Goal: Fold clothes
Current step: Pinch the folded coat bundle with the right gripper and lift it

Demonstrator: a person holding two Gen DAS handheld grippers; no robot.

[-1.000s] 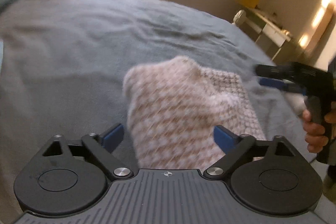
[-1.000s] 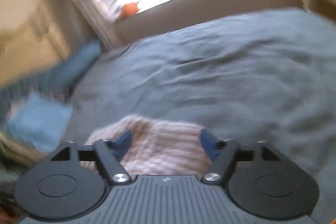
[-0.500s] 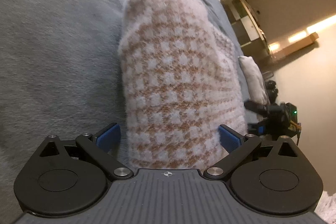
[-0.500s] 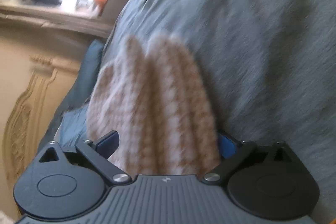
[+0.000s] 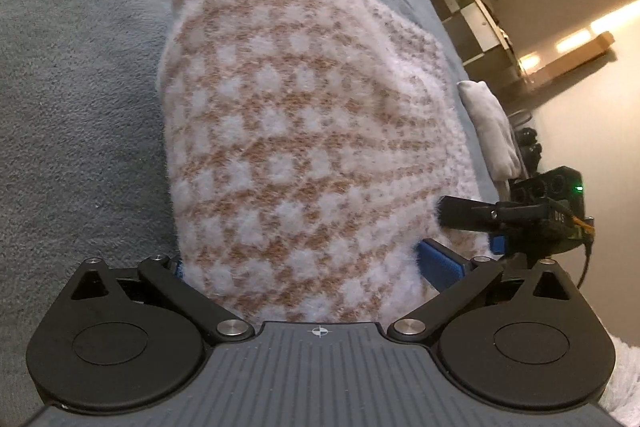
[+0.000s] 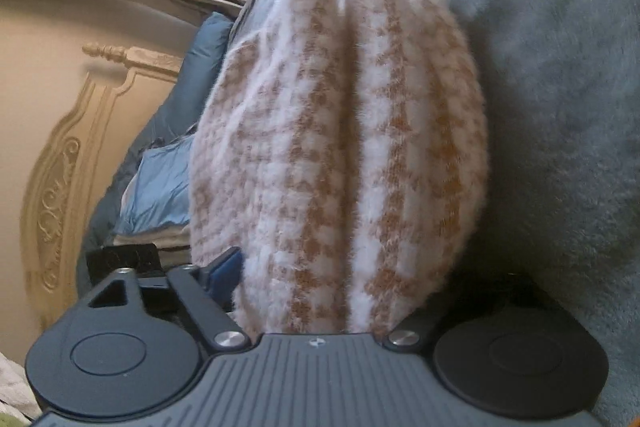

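One folded knit sweater (image 5: 304, 131), white with tan checks, lying on a grey blanket (image 5: 72, 115). Left gripper (image 5: 300, 259) spread wide around the near end of the bundle, grip unclear. Right gripper (image 6: 344, 279), jaws just closing, astride three rolled folds. One white folded cloth (image 5: 490, 131) at far right.

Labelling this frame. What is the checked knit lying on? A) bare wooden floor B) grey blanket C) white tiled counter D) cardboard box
B: the folded knit rests on a fuzzy grey blanket that spreads around it in both wrist views, with each gripper's jaws standing either side of the bundle.
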